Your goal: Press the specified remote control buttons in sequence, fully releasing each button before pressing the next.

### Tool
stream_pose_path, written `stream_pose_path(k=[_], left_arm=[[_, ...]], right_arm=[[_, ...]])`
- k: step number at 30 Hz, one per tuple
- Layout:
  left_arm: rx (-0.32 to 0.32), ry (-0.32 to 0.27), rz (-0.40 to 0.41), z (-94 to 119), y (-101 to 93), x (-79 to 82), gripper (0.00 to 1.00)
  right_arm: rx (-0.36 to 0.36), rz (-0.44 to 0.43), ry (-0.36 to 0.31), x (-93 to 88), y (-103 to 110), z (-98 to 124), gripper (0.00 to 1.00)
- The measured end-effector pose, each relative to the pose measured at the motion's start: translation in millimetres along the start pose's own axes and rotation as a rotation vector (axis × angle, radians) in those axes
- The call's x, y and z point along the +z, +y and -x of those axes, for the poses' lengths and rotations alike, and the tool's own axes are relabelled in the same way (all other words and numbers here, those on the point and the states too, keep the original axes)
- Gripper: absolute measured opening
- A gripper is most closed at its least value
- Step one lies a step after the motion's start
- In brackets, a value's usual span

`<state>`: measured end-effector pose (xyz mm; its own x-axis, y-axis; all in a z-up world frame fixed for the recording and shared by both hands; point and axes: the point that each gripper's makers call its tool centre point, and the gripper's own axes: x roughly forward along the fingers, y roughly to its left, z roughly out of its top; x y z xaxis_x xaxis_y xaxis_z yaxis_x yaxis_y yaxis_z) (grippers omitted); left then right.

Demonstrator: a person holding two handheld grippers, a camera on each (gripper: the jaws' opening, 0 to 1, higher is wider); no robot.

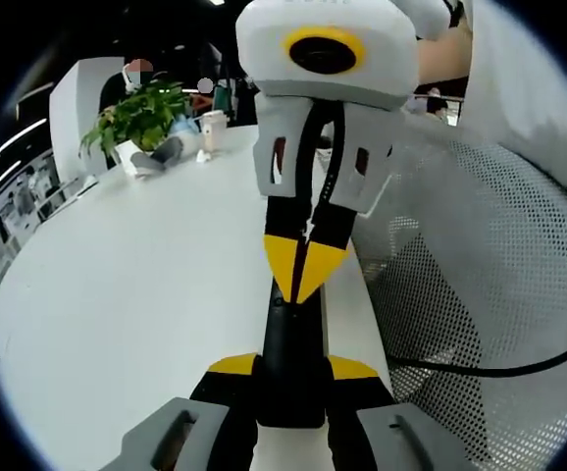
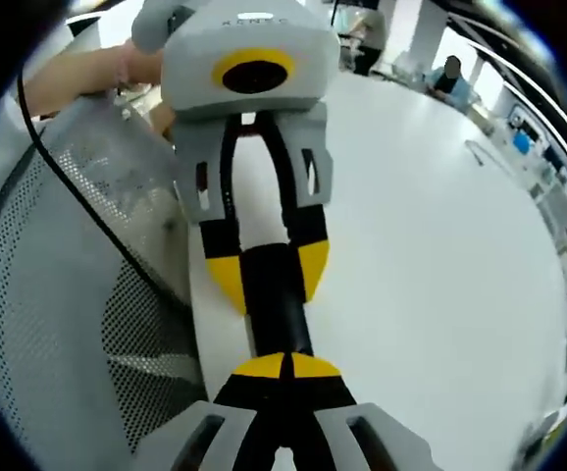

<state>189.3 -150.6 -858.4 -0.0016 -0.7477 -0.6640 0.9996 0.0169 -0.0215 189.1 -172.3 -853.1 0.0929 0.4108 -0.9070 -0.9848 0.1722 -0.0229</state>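
Two grippers: both meet over one black remote control, at the tabletop's edge beside a perforated chair back.
Left gripper: fingers spread to either side of the remote's near end — yellow pads flank it; whether they touch it I cannot tell.
Remote control: long, dark, lying lengthwise along the white tabletop's edge strip; buttons too dark to make out.
Right gripper: fingers pressed together, yellow tips meeting in a point just over the remote; in the left gripper view the same tips sit on or just above the remote's upper face — contact not certain.
Chair back: white perforated mesh, just beside the table edge; a black cable runs across it.
Far corner of tabletop: potted green plant, a paper cup near it, a grey object at the pot's foot.
Far background: a seated person beyond the tabletop in the right gripper view.
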Motion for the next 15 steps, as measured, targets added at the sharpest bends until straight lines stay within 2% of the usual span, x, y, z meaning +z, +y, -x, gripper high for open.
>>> stream_pose_path(k=[2, 4, 8, 9, 11, 13, 15], left_arm=[[-0.001, 0.0, -0.002, 0, -0.1, 0.2, 0.24], [0.0, 0.003, -0.003, 0, -0.1, 0.2, 0.24], [0.001, 0.003, -0.003, 0, -0.4, 0.4, 0.24], [0.001, 0.004, -0.004, 0, -0.4, 0.4, 0.24], [0.001, 0.007, -0.006, 0, -0.5, 0.3, 0.24], [0.001, 0.008, -0.006, 0, -0.5, 0.5, 0.24], [0.001, 0.009, -0.007, 0, -0.5, 0.4, 0.24]], right_arm=[[0.014, -0.023, -0.018, -0.5, 0, 1, 0.0], [0.06, -0.13, -0.048, 1.3, 2, 2, 0.0], [0.087, -0.209, -0.079, 0.1, -3, 3, 0.0], [0.064, -0.215, -0.082, -0.4, -11, 5, 0.0], [0.063, -0.22, -0.084, 0.7, -13, 6, 0.0], [0.087, -0.235, -0.08, 2.2, -13, 3, 0.0], [0.111, -0.227, -0.04, -2.6, -9, -2, 0.0]])
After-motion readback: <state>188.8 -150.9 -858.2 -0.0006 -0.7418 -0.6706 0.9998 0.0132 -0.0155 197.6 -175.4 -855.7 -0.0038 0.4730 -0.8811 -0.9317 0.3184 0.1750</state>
